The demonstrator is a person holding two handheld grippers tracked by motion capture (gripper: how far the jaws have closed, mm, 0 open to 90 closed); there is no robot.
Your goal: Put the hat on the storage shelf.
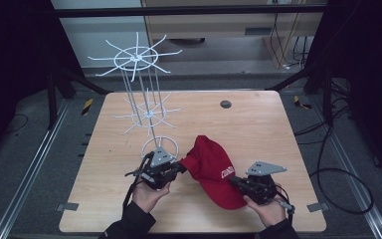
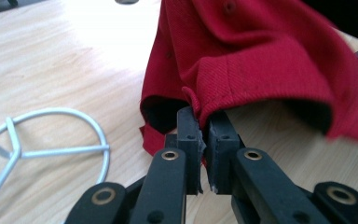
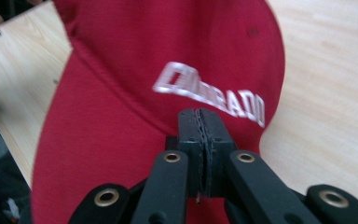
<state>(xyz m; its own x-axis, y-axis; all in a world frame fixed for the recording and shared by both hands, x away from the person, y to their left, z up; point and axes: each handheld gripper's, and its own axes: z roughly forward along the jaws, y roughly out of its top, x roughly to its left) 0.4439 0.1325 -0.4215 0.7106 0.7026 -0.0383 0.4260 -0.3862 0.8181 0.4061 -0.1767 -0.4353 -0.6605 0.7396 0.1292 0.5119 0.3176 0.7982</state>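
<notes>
**Fingers clamp the red cap from both sides**

Fingers of the left gripper (image 2: 204,140) are pinched tight on the rear hem of the red cap (image 1: 211,167), a fold of cloth squeezed between the pads. On the other side, the right gripper (image 3: 204,135) has its fingers pressed together down at the brim, right under the white lettering (image 3: 209,95); from its own view the pads meet with almost no gap, so whether they nip the brim's edge or merely sit shut on top of it is hard to say. From above it looks like a bite on the brim's front.

So where's the cap? Near the front edge of the wooden surface (image 1: 258,124), strung between the two hands, crown slightly raised on the left, brim low toward the right hand (image 1: 268,209). Just beyond the left gripper stands the white wire rack (image 1: 146,112), its round base ring (image 2: 51,140) close beside the cap, its spoked tiers rising behind.

My read: this is the pick-up step, both ends secured, the lift not yet made. Next move likely calls for raising both hands together, keeping the cap stretched so it doesn't sag, then carrying it left and up toward one of the rack's spokes. Watch that right-hand hold; if it's thin, the brim could slip.
</notes>
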